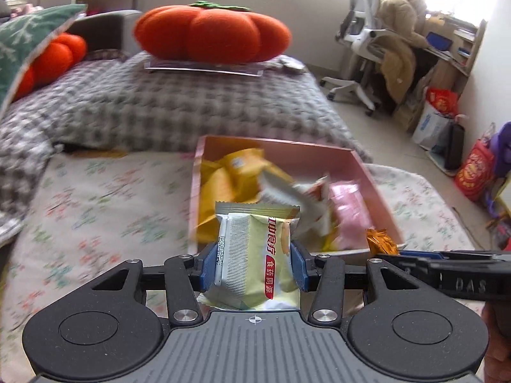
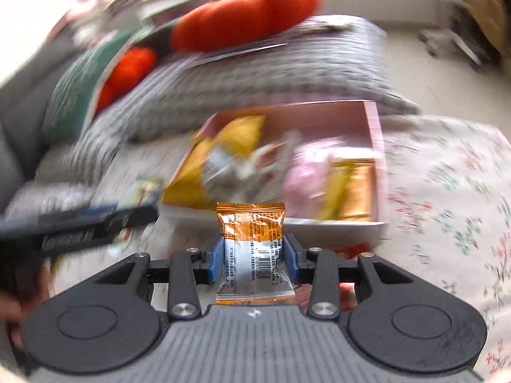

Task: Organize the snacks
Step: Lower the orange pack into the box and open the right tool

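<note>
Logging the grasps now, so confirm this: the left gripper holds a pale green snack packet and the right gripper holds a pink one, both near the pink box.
One error: the right gripper holds an orange packet, not a pink one, as the right wrist view shows. The left gripper does hold the pale green packet, near the pink box.
</note>
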Demonstrator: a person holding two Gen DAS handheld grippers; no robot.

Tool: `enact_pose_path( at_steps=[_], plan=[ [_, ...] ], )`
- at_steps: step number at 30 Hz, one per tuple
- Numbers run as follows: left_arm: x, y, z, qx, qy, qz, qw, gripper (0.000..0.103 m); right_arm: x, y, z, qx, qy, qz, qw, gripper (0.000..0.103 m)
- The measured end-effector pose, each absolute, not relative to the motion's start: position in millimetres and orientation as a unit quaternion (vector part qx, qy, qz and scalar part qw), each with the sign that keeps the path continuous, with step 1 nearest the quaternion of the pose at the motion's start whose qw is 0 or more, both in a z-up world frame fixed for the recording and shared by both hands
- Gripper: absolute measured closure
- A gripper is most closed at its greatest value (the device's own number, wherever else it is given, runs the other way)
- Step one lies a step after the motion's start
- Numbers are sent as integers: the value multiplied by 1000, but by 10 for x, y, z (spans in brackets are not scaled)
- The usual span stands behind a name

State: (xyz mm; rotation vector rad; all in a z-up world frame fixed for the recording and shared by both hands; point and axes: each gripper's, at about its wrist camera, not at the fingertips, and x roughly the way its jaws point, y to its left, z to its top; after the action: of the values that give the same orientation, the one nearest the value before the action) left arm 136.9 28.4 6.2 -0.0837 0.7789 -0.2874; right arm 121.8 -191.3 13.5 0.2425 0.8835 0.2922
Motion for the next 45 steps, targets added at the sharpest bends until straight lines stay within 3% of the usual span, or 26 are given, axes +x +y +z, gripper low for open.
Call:
enact_pose_path(
  at_steps=[9,20,24,28,35,41,45],
  plan=[
    [1748,-135,-115,-55,399,-177,898,58,1433,-2326,55,199,423,115,876,68],
    [1944,-280,-127,-42,360,-168,917,58,1588,-2411,52,216,411,104,879,67],
    [1942,-305,-120,-31,345,-168,923,54,1637,-2409,59,212,402,92,886,64],
    [1927,-238,-91,-28,335,-161,928,42,1614,-2448,80,214,393,73,891,57],
    [1865,82,34,-46,322,-112,939,42,1518,-2467,240,197,381,74,900,55],
    [1745,306,33,-49,352,-109,928,42,1446,-2435,230,183,410,77,890,53],
    [1593,266,-123,-29,410,-123,903,42,1379,-2154,74,138,471,122,863,53]
  ],
)
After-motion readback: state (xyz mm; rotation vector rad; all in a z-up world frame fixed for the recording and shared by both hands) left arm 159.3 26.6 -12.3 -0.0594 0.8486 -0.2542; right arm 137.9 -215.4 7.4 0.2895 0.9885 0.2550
